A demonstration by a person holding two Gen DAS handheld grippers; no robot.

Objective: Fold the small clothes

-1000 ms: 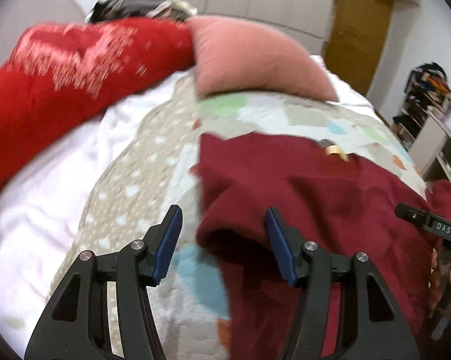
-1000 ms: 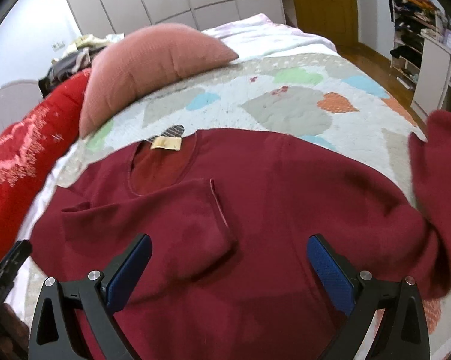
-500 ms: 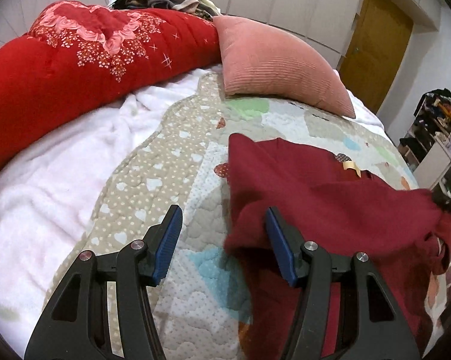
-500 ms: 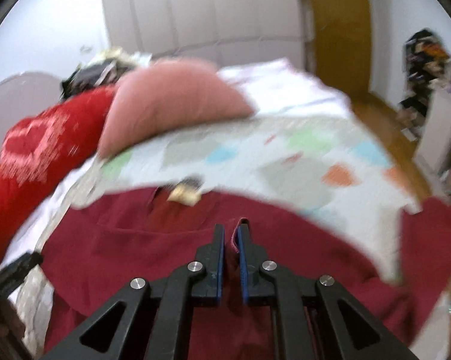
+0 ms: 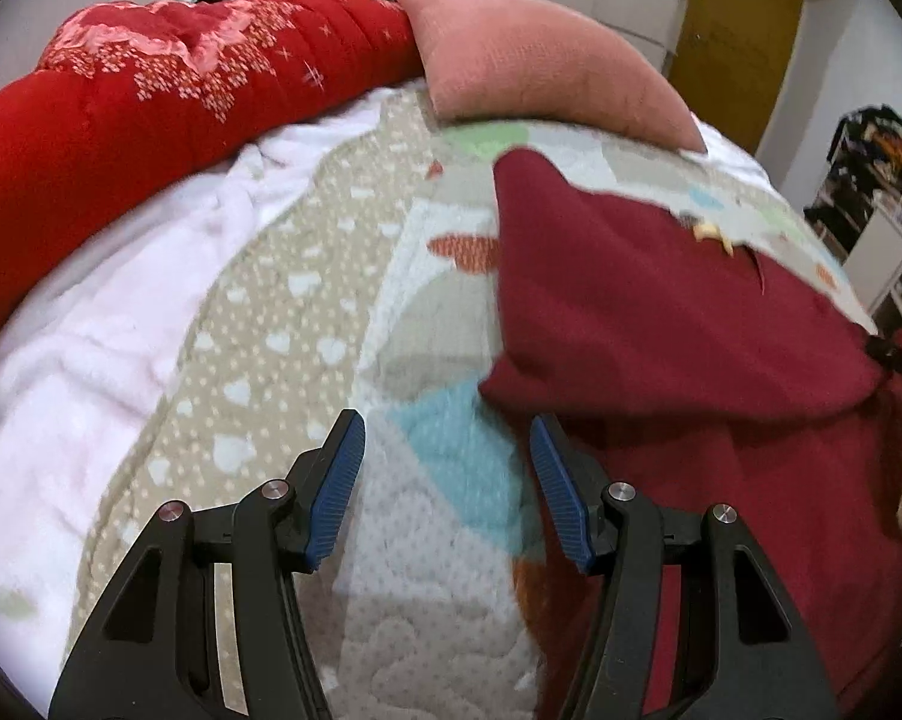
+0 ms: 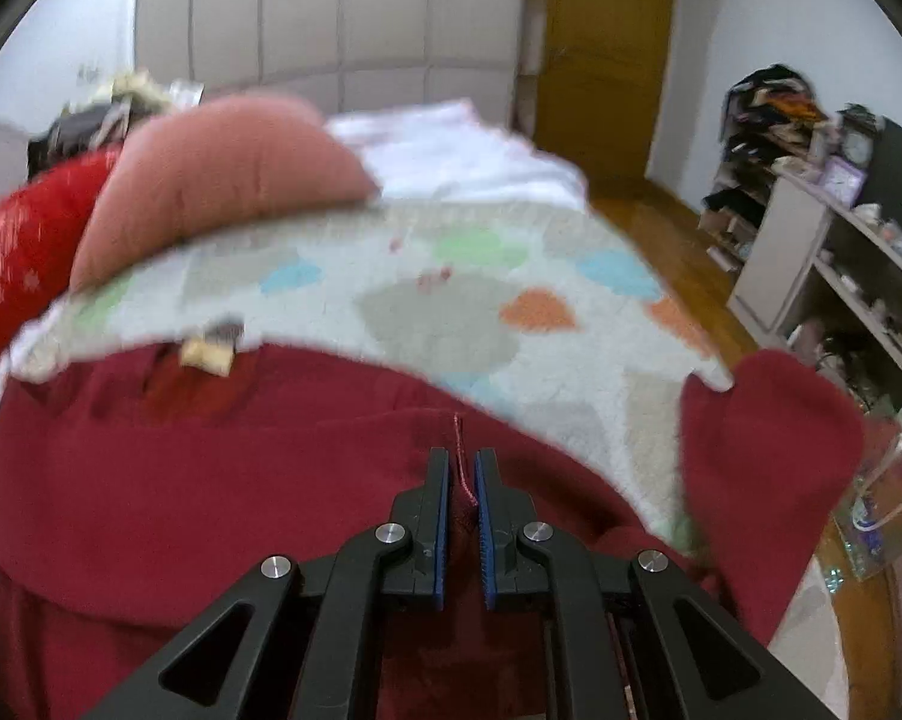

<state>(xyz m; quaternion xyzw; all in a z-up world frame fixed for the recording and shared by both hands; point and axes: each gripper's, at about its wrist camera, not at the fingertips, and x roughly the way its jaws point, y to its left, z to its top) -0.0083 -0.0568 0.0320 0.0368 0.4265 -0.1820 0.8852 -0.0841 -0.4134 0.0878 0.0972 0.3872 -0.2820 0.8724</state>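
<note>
A dark red sweater [image 5: 679,324] lies on the patchwork quilt [image 5: 426,540]; its left sleeve is folded across the body. My left gripper [image 5: 444,486] is open and empty, over the quilt just left of the sweater's folded edge. My right gripper [image 6: 461,516] is shut on the sweater's sleeve cuff [image 6: 464,468] and holds it over the sweater's body [image 6: 210,468]. The other sleeve [image 6: 769,432] hangs over the bed's right edge. The collar label [image 6: 207,354] shows at the neck.
A pink cushion [image 5: 541,66] and a red duvet [image 5: 150,90] lie at the head of the bed, with a white blanket [image 5: 90,330] on the left. Shelves [image 6: 841,264] and a wooden door [image 6: 607,54] stand to the right. A clear bag [image 6: 877,510] lies on the floor.
My right gripper closed on the sleeve cuff and has drawn it across the sweater toward the right. My left gripper stayed open and drew back to the left of the sweater's edge.
</note>
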